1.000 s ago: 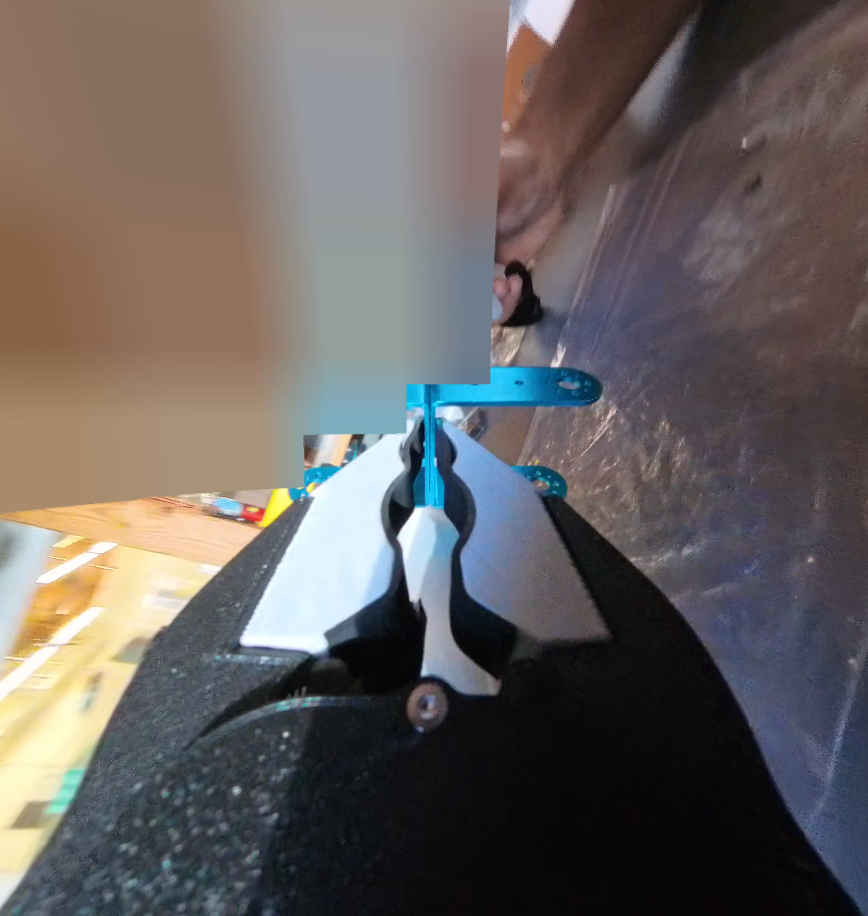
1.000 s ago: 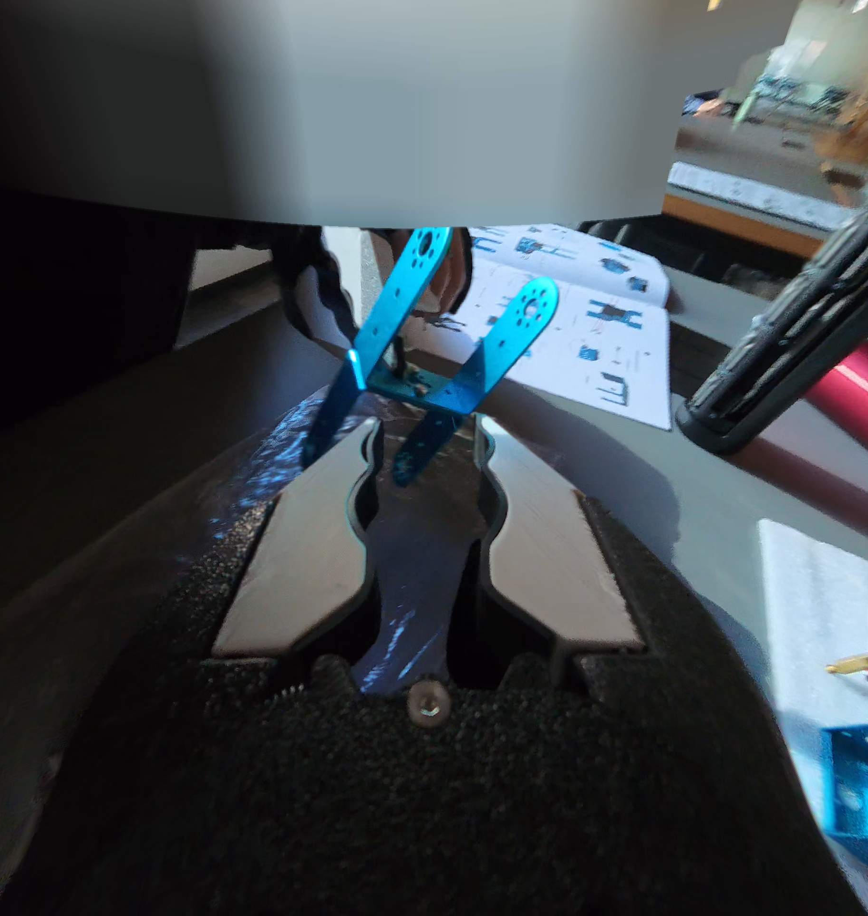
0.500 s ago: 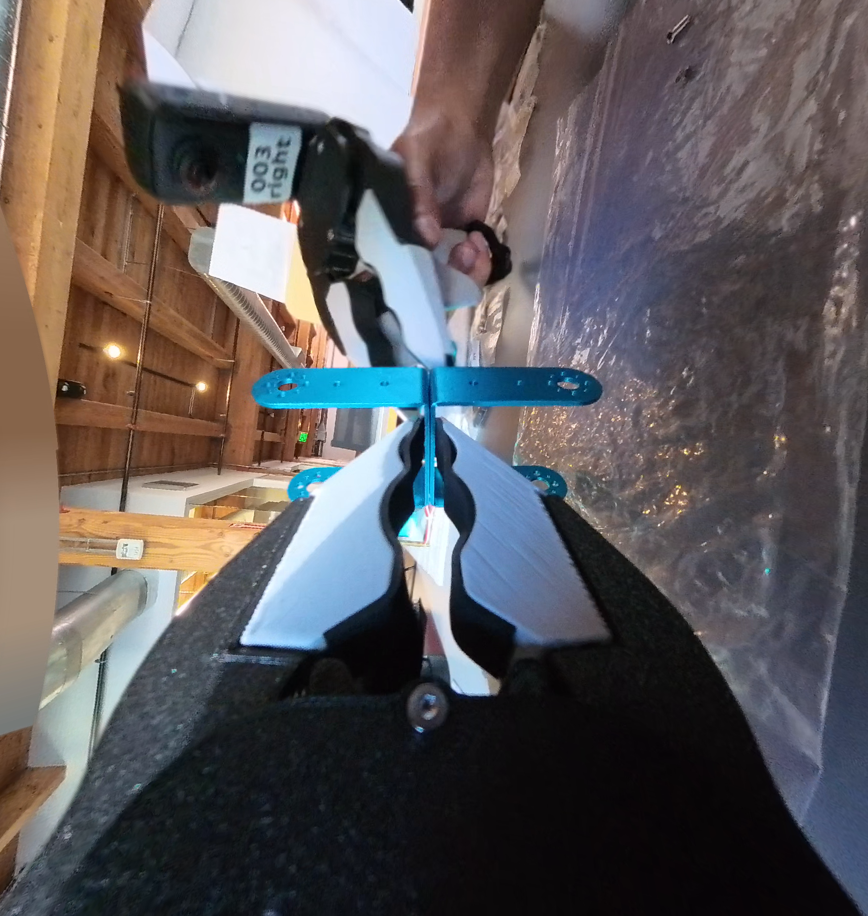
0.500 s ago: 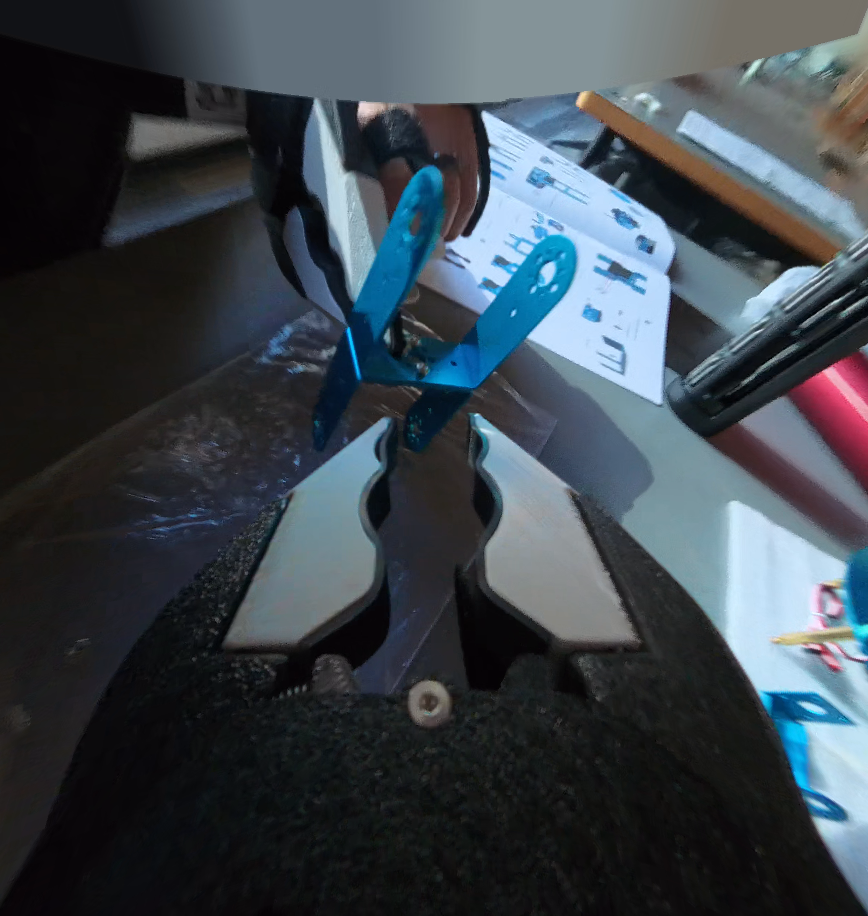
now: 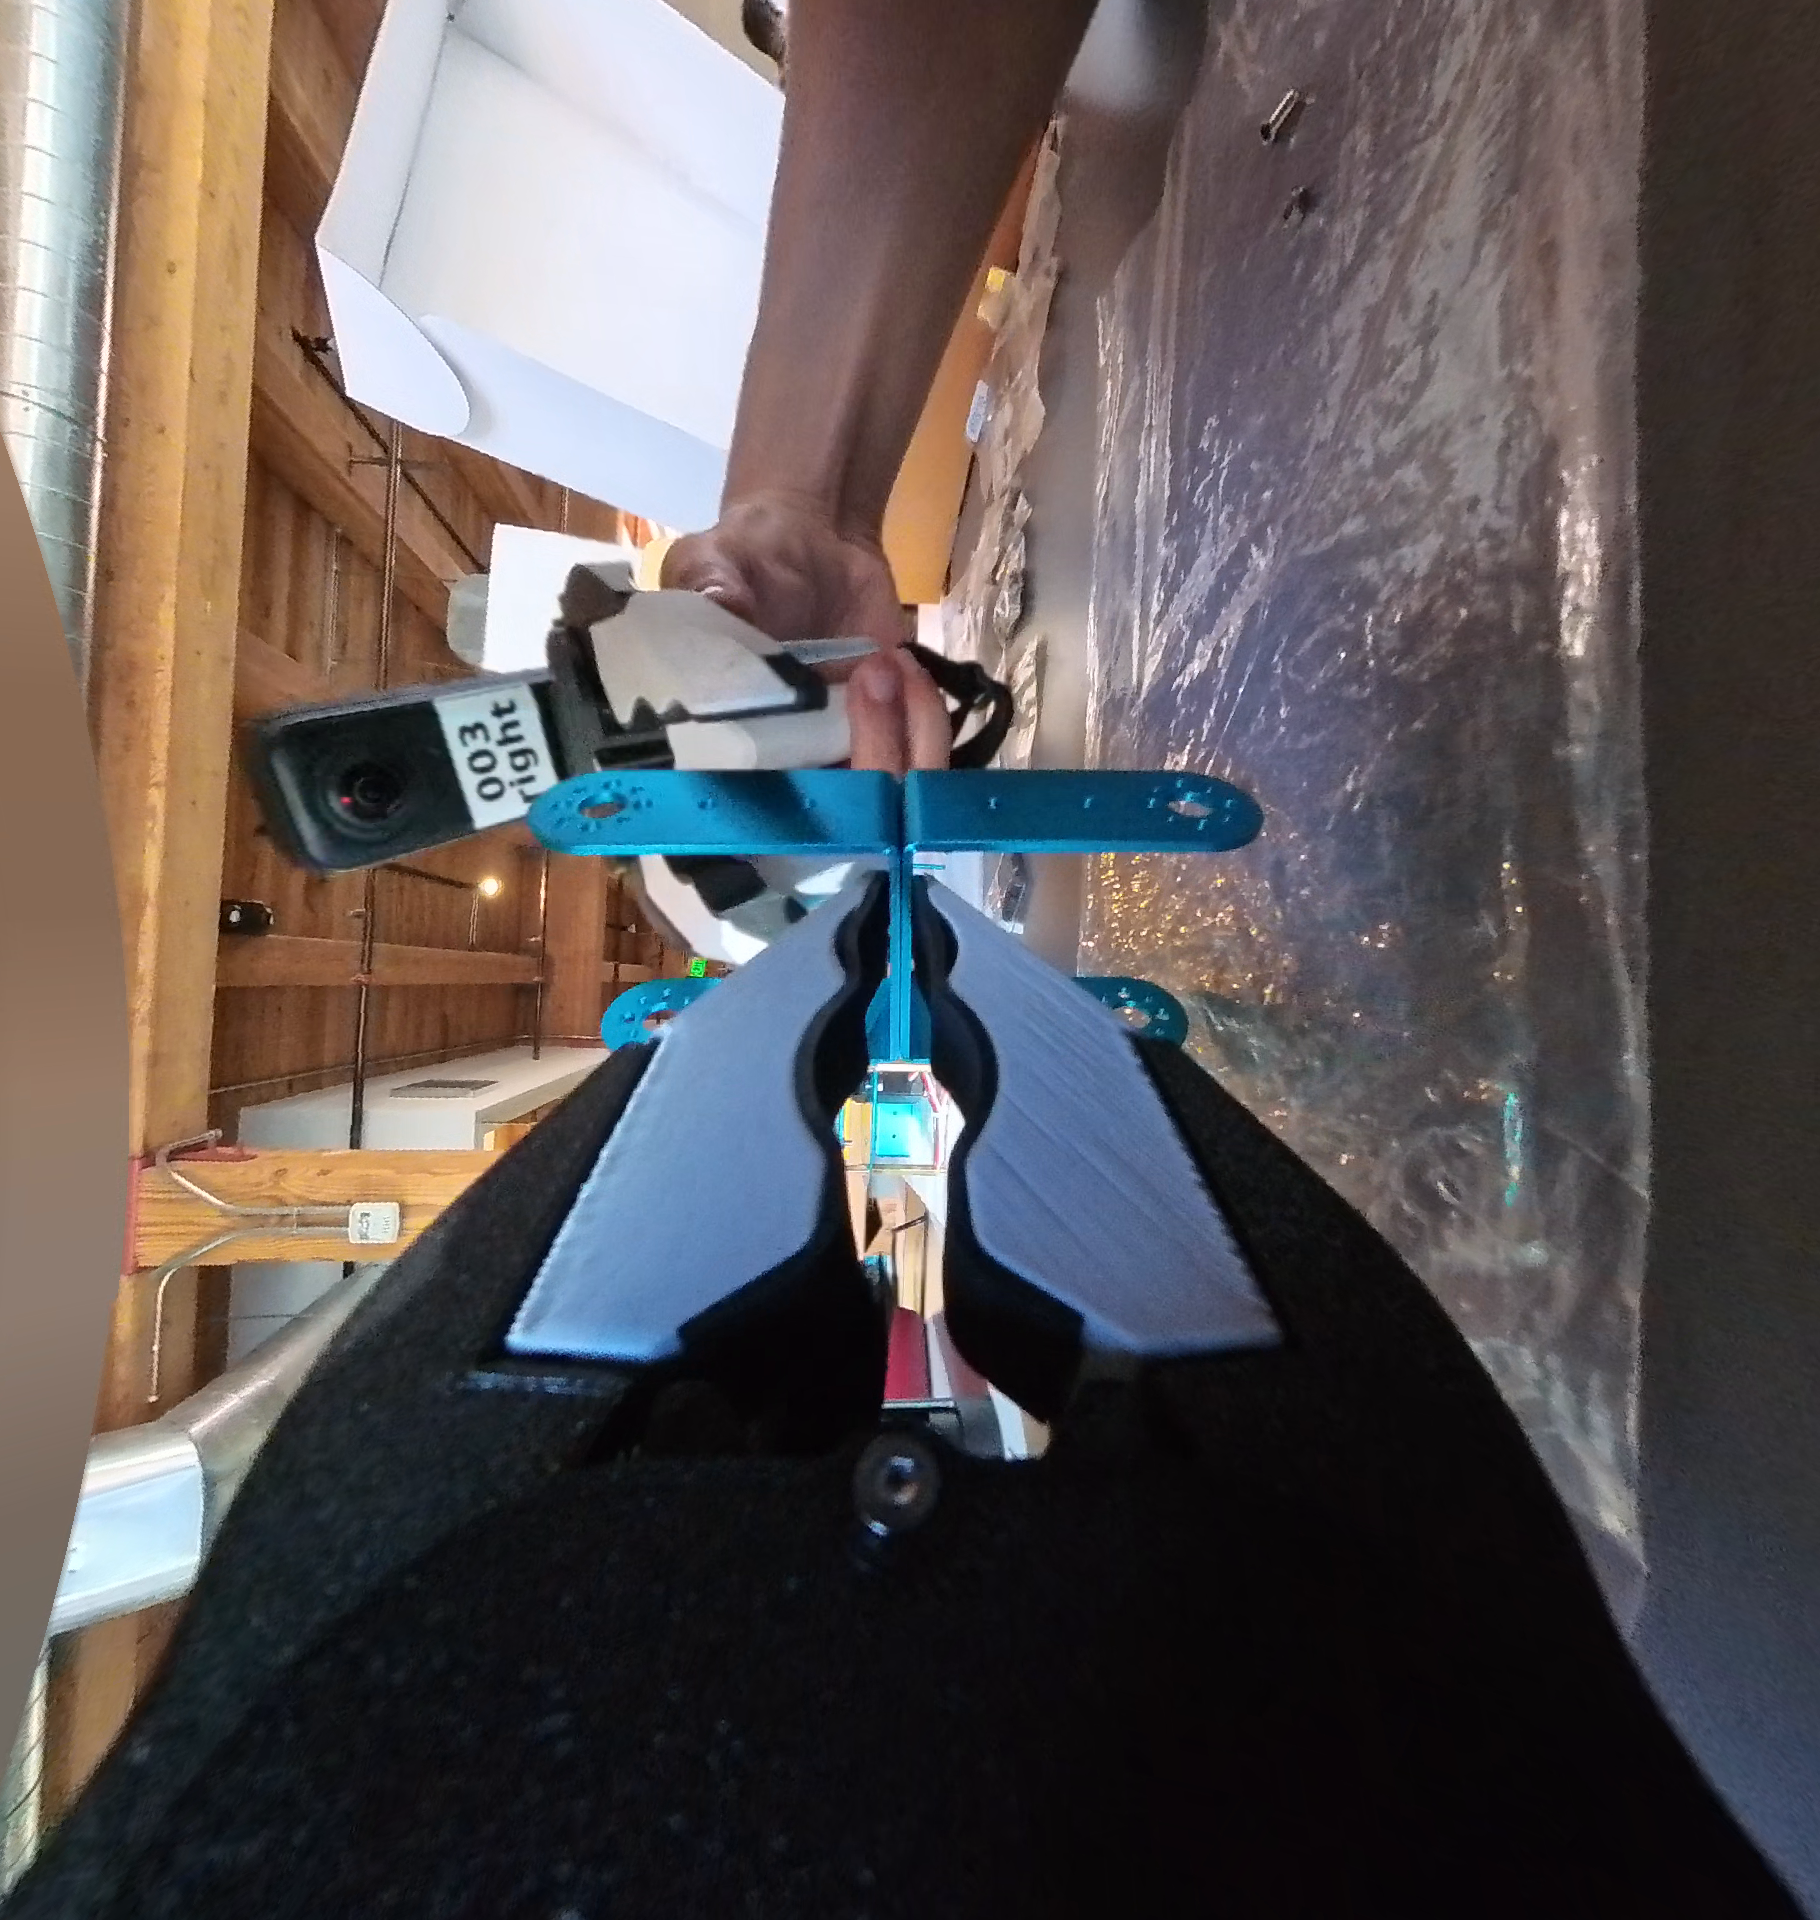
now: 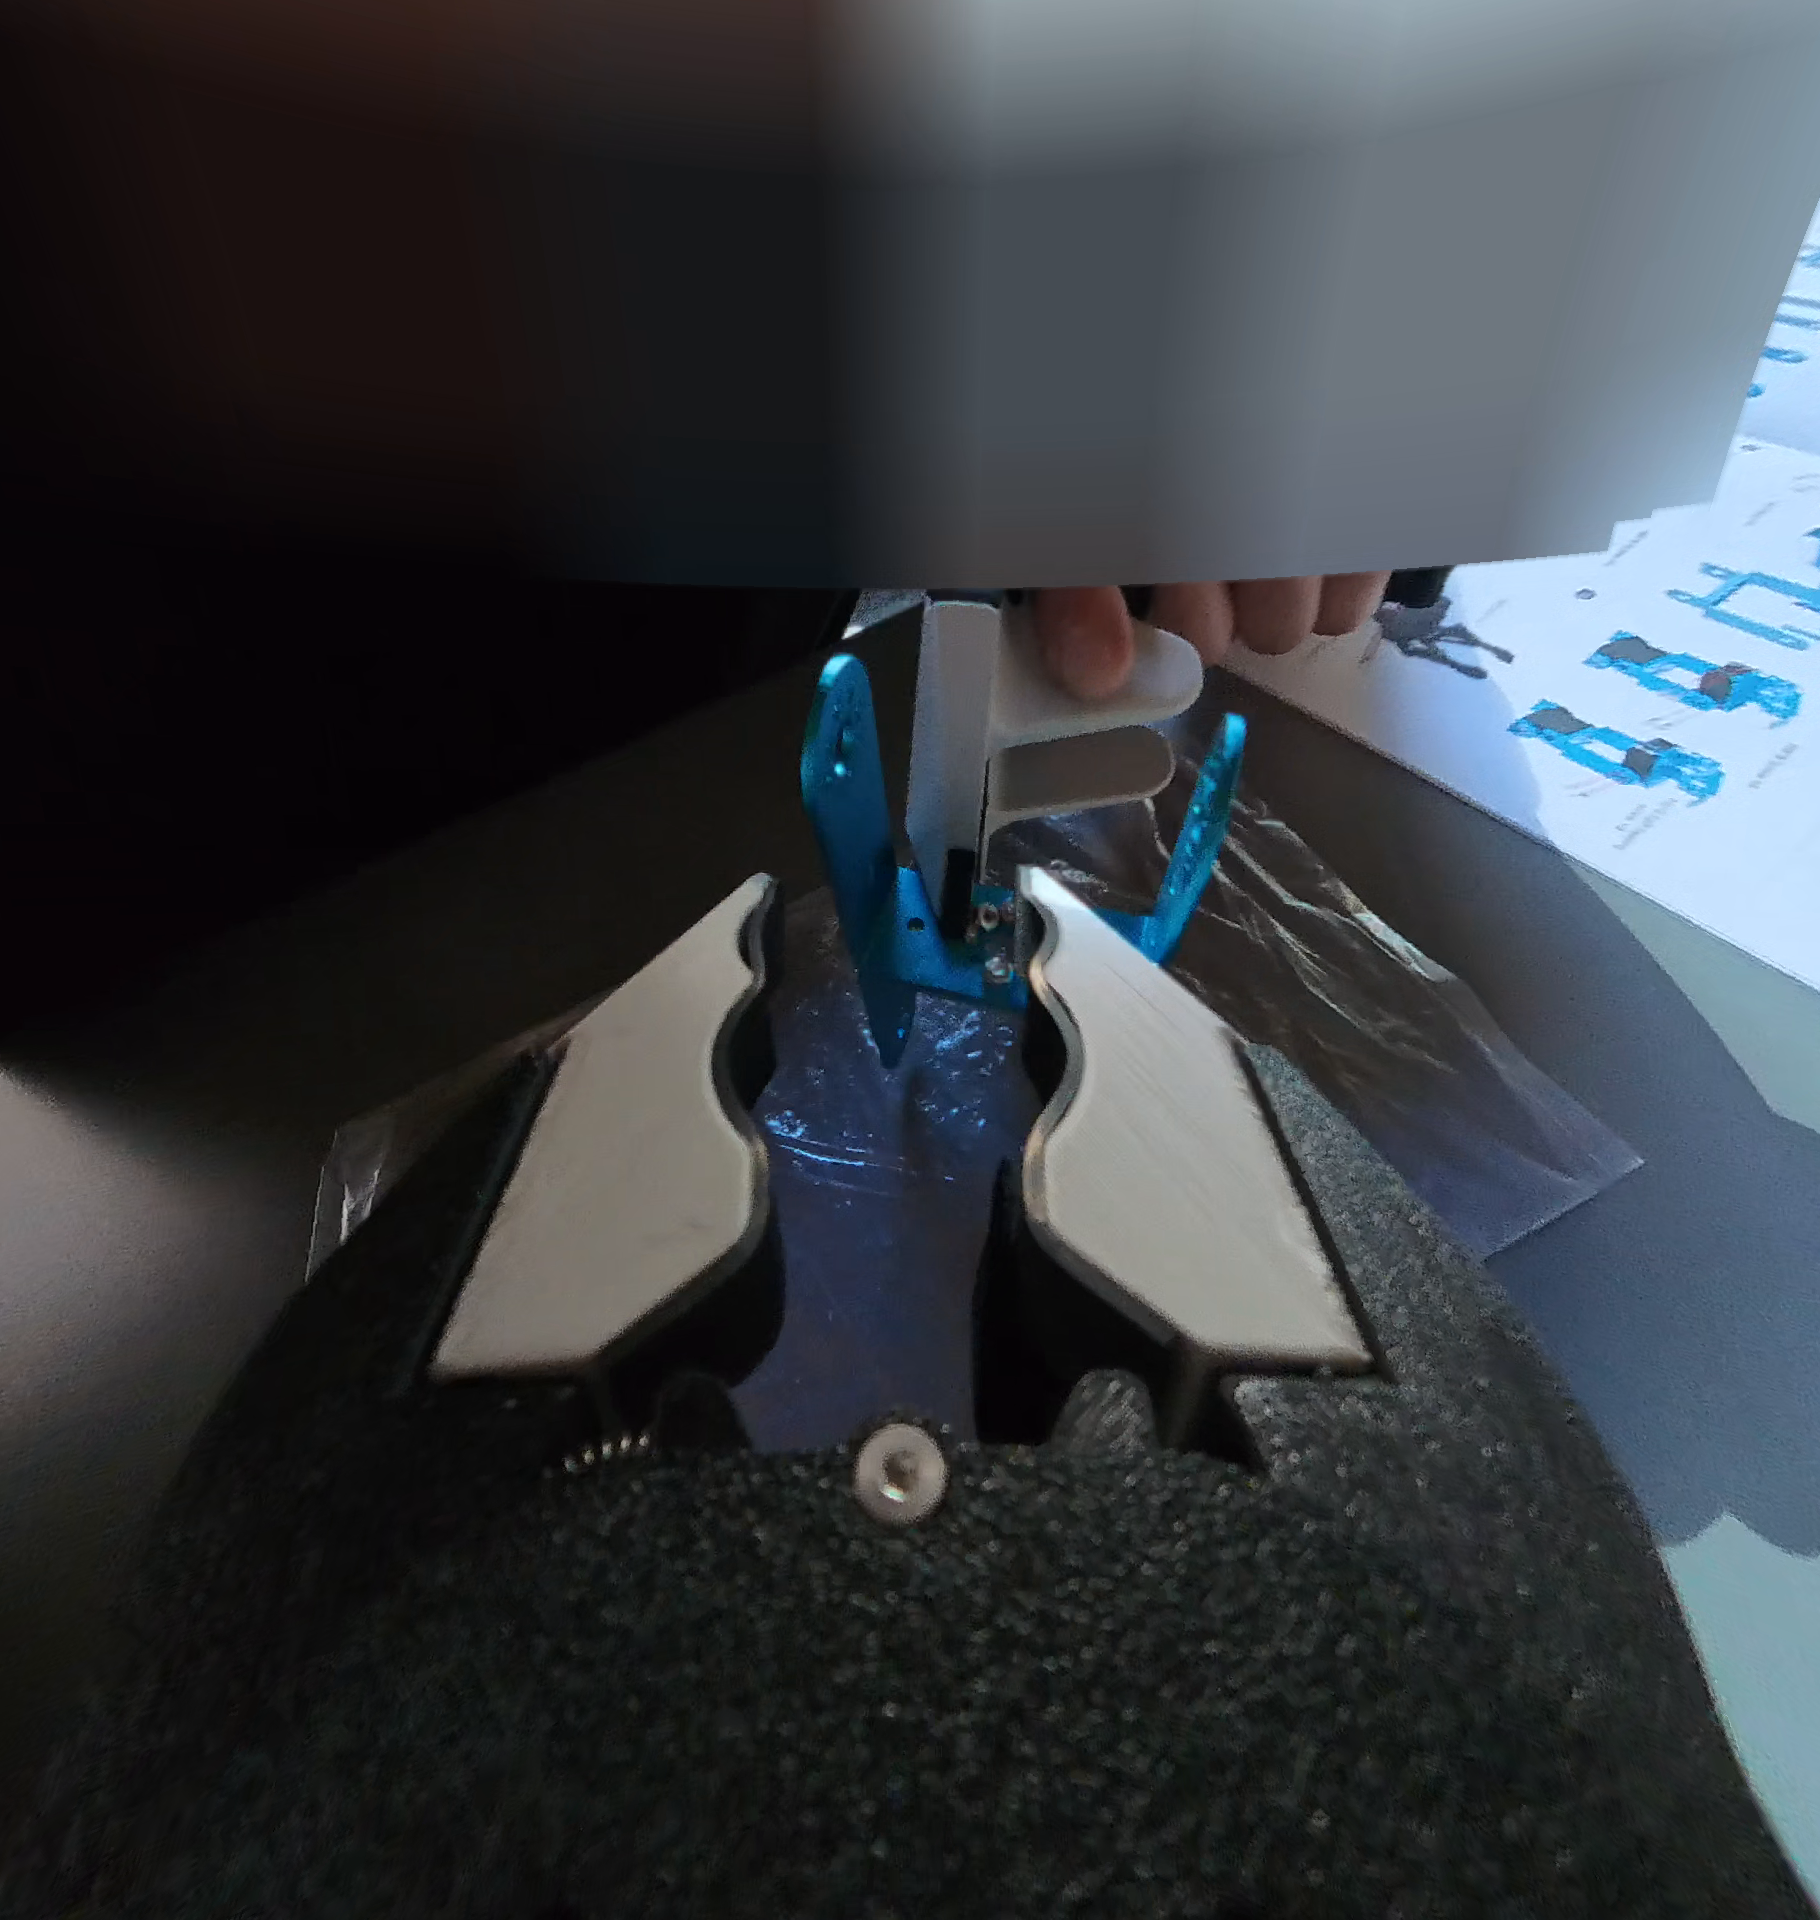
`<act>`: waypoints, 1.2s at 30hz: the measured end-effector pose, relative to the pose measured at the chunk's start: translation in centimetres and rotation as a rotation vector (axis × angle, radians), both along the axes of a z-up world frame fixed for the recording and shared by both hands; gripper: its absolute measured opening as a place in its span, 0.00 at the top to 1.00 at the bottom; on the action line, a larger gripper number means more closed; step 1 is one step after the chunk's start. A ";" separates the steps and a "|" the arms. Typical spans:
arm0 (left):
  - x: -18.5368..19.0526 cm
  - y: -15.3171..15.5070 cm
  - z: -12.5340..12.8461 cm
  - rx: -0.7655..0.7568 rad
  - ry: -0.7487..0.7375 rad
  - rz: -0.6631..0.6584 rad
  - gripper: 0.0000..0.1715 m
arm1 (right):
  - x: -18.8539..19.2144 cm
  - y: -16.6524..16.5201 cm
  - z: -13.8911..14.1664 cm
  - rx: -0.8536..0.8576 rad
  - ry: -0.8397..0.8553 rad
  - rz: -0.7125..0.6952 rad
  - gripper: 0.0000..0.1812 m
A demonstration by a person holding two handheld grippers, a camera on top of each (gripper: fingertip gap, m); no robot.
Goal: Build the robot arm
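**Blue bracket pinched in the left gripper, right gripper spread just before it**

Left wrist view: the left gripper (image 5: 901,935) is clamping its 2 fingers together on the thin middle web of a blue metal bracket (image 5: 1051,826), whose perforated arms are sticking out to both sides just beyond the fingertips. The whole view is lying rolled on its side, with a clear plastic sheet (image 5: 1384,727) on the dark table (image 5: 1758,935) running down the right edge. Beyond the bracket, a person's hand (image 5: 812,582) is gripping the right gripper (image 5: 719,686), whose camera (image 5: 366,795) is facing back this way, carrying a white label.

Right wrist view: the right gripper (image 6: 898,914) is holding its 2 fingers well apart, with nothing between them. The blue metal bracket (image 6: 947,956) is sitting just past the tips, close against the right-hand finger; whether they are touching I cannot tell. The left gripper's white fingers (image 6: 953,769) are coming down onto its base from above, with a person's fingertips (image 6: 1088,644) showing behind. The plastic sheet (image 6: 1301,997) is lying beneath, and an open printed booklet (image 6: 1664,727) is lying at the right.
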State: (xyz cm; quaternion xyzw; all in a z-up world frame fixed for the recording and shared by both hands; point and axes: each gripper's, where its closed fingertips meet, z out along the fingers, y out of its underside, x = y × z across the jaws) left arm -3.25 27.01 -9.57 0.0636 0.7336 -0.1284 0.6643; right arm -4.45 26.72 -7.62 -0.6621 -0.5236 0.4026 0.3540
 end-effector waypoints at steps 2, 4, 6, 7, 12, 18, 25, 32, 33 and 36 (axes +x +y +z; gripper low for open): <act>0.1 0.0 -0.2 0.000 0.008 0.001 0.99 | -0.4 0.0 -0.2 0.002 -0.012 0.014 0.77; 0.1 0.1 -0.2 0.001 0.007 0.003 0.99 | -0.5 0.0 -0.8 0.002 -0.040 0.018 0.78; 0.2 0.1 -0.2 -0.001 0.009 0.006 0.99 | -0.6 -0.1 -0.9 0.000 -0.039 0.019 0.79; 0.2 0.1 -0.2 0.000 0.009 0.007 0.99 | -0.6 -0.1 -0.9 -0.003 -0.039 0.019 0.79; 0.2 0.0 -0.2 0.013 0.002 0.009 0.99 | -0.3 0.1 -0.8 0.003 -0.048 0.007 0.82; 0.2 0.0 -0.3 0.021 -0.002 0.012 0.99 | -0.2 0.0 -0.9 -0.006 -0.063 0.004 0.83; 0.2 0.0 -0.3 0.032 -0.007 0.013 0.99 | 0.0 -0.1 -0.7 -0.017 -0.055 0.003 0.83; 0.2 0.2 -0.3 0.048 -0.017 0.021 0.99 | 1.2 0.4 0.5 0.013 -0.035 -0.048 0.82; 0.2 0.2 -0.3 0.055 -0.022 0.025 0.99 | 1.4 0.5 0.5 0.013 -0.042 -0.057 0.82; 0.4 0.5 -0.2 0.059 -0.032 0.038 0.99 | 2.1 0.8 1.3 0.015 -0.004 -0.079 0.82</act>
